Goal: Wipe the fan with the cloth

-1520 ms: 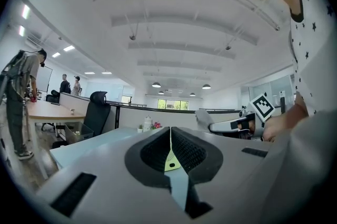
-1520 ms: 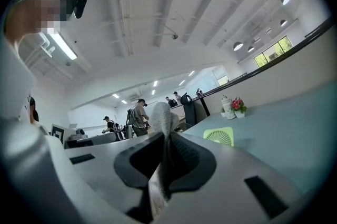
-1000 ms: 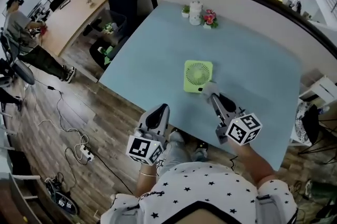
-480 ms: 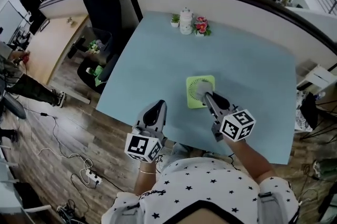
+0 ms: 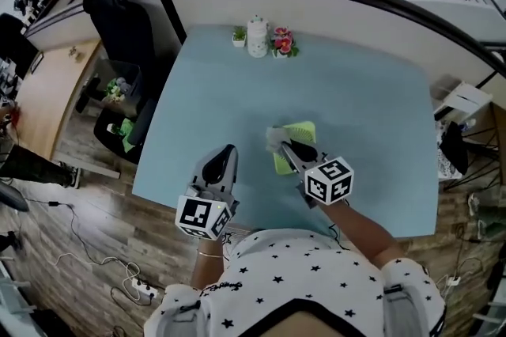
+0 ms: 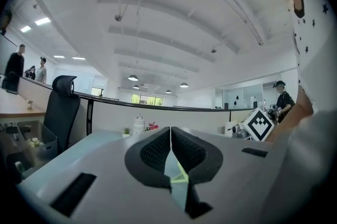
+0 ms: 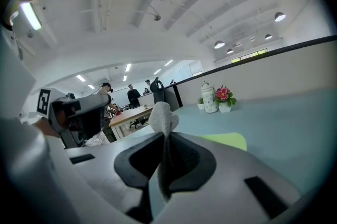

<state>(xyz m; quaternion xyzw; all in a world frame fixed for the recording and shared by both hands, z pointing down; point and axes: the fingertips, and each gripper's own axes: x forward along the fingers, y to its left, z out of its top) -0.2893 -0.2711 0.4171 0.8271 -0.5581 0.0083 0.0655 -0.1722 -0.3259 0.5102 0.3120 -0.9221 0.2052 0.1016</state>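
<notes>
My right gripper is clamped on the small grey cloth, touching the flat lime-green fan's 10 o'clock corner on the pale blue table; left gripper closed, empty, at 7 o'clock; wiping's probably partway

Lime-green fan, grey cloth, pale blue table, white shirt with black stars

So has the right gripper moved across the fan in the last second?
Yes. The right gripper, shut on the cloth, has gone from the fan's near right corner across its face to its left edge.
</notes>
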